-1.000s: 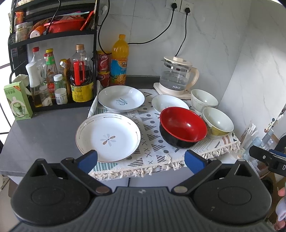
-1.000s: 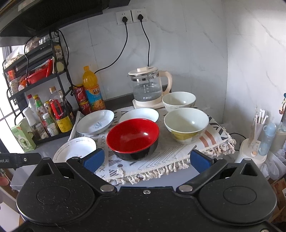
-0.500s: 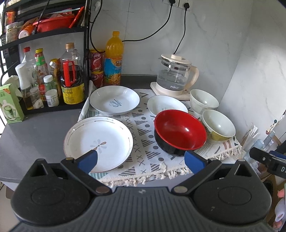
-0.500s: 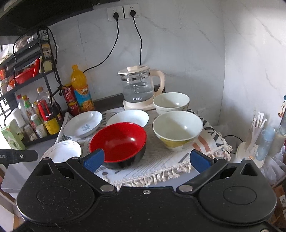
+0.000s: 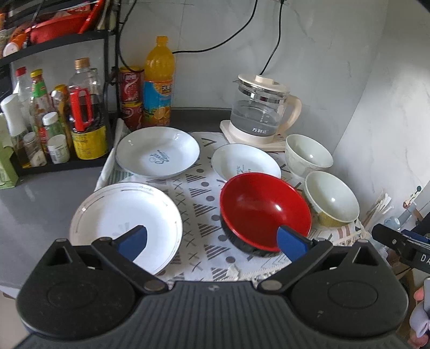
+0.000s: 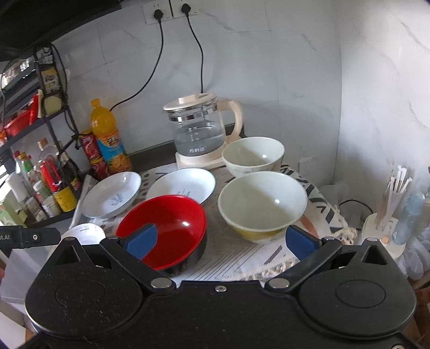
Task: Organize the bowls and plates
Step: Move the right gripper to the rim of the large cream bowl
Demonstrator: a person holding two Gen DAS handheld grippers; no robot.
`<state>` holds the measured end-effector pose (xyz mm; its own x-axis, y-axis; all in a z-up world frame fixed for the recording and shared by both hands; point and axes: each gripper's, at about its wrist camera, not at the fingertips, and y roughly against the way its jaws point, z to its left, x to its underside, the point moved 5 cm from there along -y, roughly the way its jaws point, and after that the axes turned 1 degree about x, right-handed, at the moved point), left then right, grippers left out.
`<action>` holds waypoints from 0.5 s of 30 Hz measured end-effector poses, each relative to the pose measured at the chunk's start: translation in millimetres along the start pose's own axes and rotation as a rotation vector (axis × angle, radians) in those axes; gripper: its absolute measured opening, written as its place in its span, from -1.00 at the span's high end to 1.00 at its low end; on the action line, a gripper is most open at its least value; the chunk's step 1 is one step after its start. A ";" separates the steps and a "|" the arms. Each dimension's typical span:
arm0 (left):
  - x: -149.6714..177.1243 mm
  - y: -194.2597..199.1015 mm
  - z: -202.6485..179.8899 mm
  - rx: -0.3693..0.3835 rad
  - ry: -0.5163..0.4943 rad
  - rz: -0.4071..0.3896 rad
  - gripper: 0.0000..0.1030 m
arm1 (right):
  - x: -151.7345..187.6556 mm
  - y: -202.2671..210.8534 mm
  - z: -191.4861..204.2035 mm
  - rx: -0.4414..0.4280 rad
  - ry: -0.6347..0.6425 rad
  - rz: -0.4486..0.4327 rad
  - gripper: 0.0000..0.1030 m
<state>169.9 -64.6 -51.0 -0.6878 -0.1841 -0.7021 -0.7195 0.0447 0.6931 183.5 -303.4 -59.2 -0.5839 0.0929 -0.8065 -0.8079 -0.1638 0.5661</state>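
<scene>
Grey countertop against a marbled white wall, partly covered by a patterned cloth with a fringed front edge. On the cloth, front left corner: large white plate with a thin rim line, overhanging the cloth's left edge onto the counter. Behind it, toward the back left corner: white plate with blue script. Near the cloth's back edge, centre: small white dish. In front of that dish, close to the front edge: red bowl with black outside, upright and empty. To its right, just beside it: pale bowl with yellow base. Behind that, at the back right corner: white bowl, upright, empty. Behind the dishes, at the wall: glass kettle on a cream base, corded to wall sockets. Left of the kettle: orange drink bottle and red cans. Along the counter's left edge: black wire rack stocked with sauce bottles and jars. Left gripper: released, jaws spread wide, nothing between them; left pad seen over the large white plate, right pad over the near rim of the red bowl. Right gripper: released, jaws wide apart, nothing held; left pad seen over the red bowl, right pad by the near side of the pale bowl with yellow base. Contact with any dish: cannot tell.
</scene>
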 end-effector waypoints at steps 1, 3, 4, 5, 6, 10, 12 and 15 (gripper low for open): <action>-2.7 -4.1 -2.6 0.003 -0.001 0.003 -0.97 | -2.1 -3.9 -1.6 0.005 0.002 -0.002 -0.99; -7.6 -12.0 -6.3 0.007 -0.001 0.011 -0.96 | -5.6 -12.1 -4.7 0.007 0.001 0.001 -0.99; -10.0 -16.0 -8.0 0.008 0.001 0.016 -0.95 | -7.1 -16.7 -7.3 0.007 -0.001 0.006 -0.99; -12.1 -19.9 -9.5 0.010 0.002 0.022 -0.95 | -8.1 -19.5 -9.1 0.008 -0.003 0.009 -0.99; -14.5 -24.2 -11.2 0.013 0.002 0.026 -0.95 | -9.1 -23.7 -12.2 0.011 -0.006 0.015 -0.98; -23.8 -41.2 -21.2 0.031 -0.005 0.042 -0.94 | -11.2 -36.5 -23.4 0.022 -0.017 0.033 -0.97; -29.0 -49.9 -27.7 0.041 -0.006 0.050 -0.93 | -12.0 -43.1 -29.8 0.017 -0.030 0.047 -0.86; -37.6 -63.9 -39.0 0.059 -0.009 0.065 -0.89 | -12.7 -52.1 -38.5 0.021 -0.047 0.073 -0.74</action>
<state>245.5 -98.8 -62.5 -0.7336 -0.1705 -0.6578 -0.6778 0.1142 0.7263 236.1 -333.8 -85.0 -0.6436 0.1276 -0.7546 -0.7645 -0.1514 0.6265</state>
